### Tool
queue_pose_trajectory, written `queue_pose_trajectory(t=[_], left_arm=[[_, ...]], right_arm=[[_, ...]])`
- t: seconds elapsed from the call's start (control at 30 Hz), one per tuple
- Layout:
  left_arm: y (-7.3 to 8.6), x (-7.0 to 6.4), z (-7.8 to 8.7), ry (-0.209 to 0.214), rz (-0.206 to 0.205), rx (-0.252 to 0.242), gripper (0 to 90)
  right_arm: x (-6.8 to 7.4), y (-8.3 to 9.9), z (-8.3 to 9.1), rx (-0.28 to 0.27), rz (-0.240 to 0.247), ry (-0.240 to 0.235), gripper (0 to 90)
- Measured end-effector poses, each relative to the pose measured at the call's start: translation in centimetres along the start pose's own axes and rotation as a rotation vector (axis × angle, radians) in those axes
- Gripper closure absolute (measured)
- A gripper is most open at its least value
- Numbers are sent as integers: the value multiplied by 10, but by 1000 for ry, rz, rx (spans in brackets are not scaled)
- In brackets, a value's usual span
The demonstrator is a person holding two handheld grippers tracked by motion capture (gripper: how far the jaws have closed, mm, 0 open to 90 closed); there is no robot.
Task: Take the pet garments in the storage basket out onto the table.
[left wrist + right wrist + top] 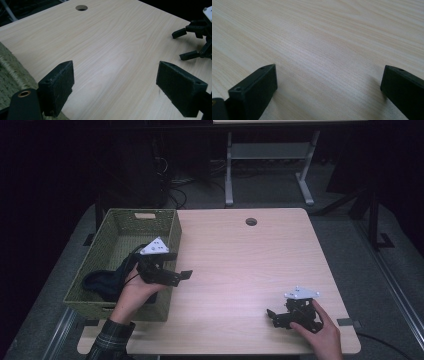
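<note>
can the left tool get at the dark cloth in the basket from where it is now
Probably yes. The left tool hangs open over the basket's right rim, and the dark cloth lies just behind it in the open-topped basket, with nothing covering it.

The person's left hand (136, 292), coming out of a plaid sleeve (111, 340), is holding the black two-jaw left gripper (182, 274) with a grey three-cornered plate (154, 247) on top. Its jaws are pointing toward the right gripper and standing wide apart with nothing between them. The right hand (322, 332) is gripping the black two-jaw right gripper (270, 315), also topped by a grey plate (301, 293). Its jaws are aiming toward the left gripper, spread wide and empty, sitting low over the bench.
</note>
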State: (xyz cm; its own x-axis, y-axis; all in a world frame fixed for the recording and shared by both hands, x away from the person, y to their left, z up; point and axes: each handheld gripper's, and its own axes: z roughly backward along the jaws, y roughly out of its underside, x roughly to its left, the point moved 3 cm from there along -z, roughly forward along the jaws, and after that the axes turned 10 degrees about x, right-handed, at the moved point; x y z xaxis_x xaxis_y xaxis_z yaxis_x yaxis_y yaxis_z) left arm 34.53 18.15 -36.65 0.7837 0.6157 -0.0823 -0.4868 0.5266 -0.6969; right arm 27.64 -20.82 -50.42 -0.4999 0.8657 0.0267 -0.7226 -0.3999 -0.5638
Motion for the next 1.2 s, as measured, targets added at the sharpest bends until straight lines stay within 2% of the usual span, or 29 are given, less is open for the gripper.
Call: queue_pose_trajectory(t=[0.4,0.7,1.2], left_arm=[[9,14,10,-17,18,20,144],[15,26,24,-48,29,24,143],[33,50,43,-91,42,62,145]], right_arm=[[0,0,0,-1,-4,-1,4],[0,0,0,-2,-1,0,5],[0,0,0,-1,-2,0,5]])
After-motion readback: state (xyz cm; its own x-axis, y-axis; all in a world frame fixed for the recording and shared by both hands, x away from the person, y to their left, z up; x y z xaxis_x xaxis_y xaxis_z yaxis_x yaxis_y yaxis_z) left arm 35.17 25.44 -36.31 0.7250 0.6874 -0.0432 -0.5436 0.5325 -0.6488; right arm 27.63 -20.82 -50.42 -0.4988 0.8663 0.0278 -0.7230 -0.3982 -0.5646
